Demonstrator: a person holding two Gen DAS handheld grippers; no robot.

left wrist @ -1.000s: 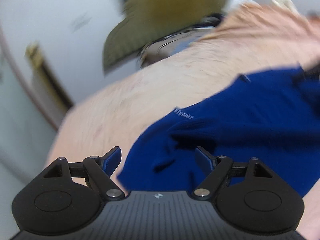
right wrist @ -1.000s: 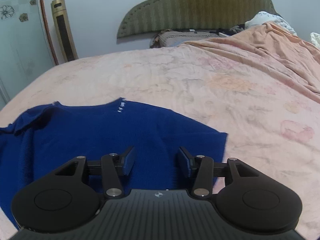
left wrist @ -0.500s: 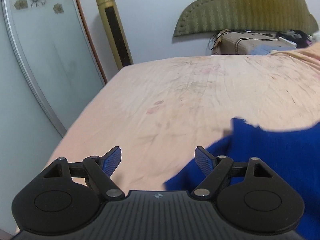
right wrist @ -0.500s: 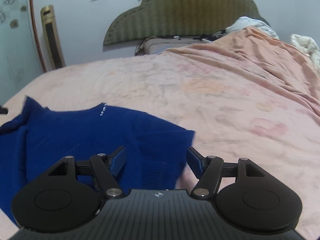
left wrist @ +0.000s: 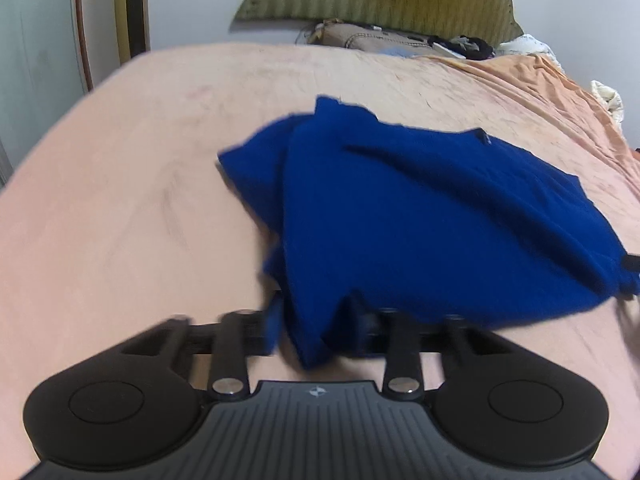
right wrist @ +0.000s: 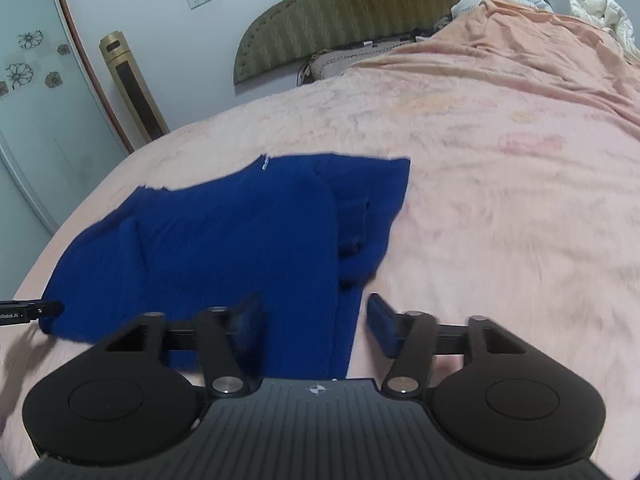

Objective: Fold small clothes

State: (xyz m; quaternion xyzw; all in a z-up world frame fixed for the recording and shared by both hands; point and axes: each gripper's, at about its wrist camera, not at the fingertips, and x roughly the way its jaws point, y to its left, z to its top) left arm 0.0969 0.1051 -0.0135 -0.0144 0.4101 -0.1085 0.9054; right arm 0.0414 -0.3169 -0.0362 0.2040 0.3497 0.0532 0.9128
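A dark blue knit garment (left wrist: pixel 420 208) lies partly folded on the pink bed sheet (left wrist: pixel 120 208). In the left wrist view my left gripper (left wrist: pixel 316 320) is at its near left edge, and a fold of the cloth hangs between the two fingers, which stand close on it. In the right wrist view the same garment (right wrist: pixel 224 248) lies ahead and to the left. My right gripper (right wrist: pixel 316 320) is open, its fingers astride the garment's near right edge. The tip of the left gripper (right wrist: pixel 36 310) shows at the garment's left corner.
A green padded headboard (right wrist: pixel 360 12) and pillows stand at the far end of the bed. A rumpled orange cover (right wrist: pixel 540 48) lies at the far right. A gold tower fan (right wrist: pixel 132 88) and a glass door (right wrist: pixel 36 120) stand left of the bed.
My left gripper swung round onto the garment's near left edge and closed on a fold. The garment's right side has been folded over. My right gripper opened wider at the near right edge.
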